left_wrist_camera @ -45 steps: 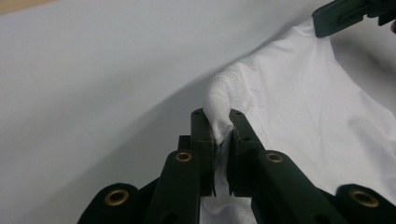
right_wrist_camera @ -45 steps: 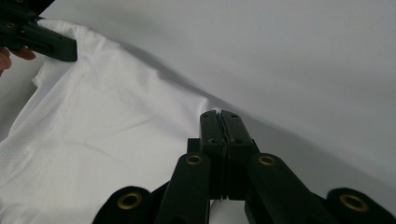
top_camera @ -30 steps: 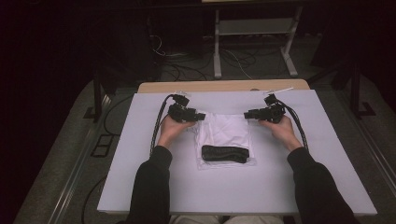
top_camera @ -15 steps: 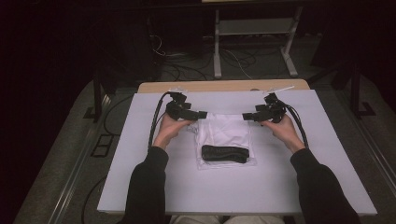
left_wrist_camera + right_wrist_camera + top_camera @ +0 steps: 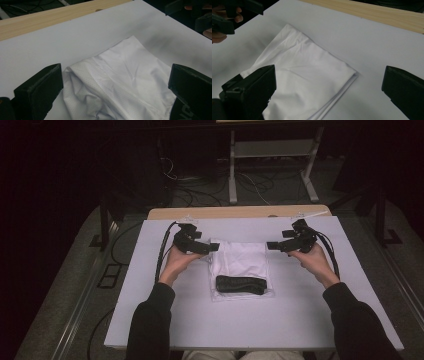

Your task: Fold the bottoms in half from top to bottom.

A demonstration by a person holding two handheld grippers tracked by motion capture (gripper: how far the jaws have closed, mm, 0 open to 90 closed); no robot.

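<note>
White garment (image 5: 239,260) lies between both wide-open hand-held grippers, untouched.

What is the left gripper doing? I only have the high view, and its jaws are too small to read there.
Observer: The left gripper stands wide open above the folded white garment; the pads press on nothing.
Operator: And the right one?
Observer: The right gripper is wide open too, above the garment's far corner, with no cloth between its pads.
Operator: How neat is the fold on the right side?
Observer: In the right gripper view the layered edges lie stacked, slightly stepped, flat on the white table cover.
Operator: And the left side?
Observer: Looser: the cloth bunches into a rumpled roll near the left pad.
</note>
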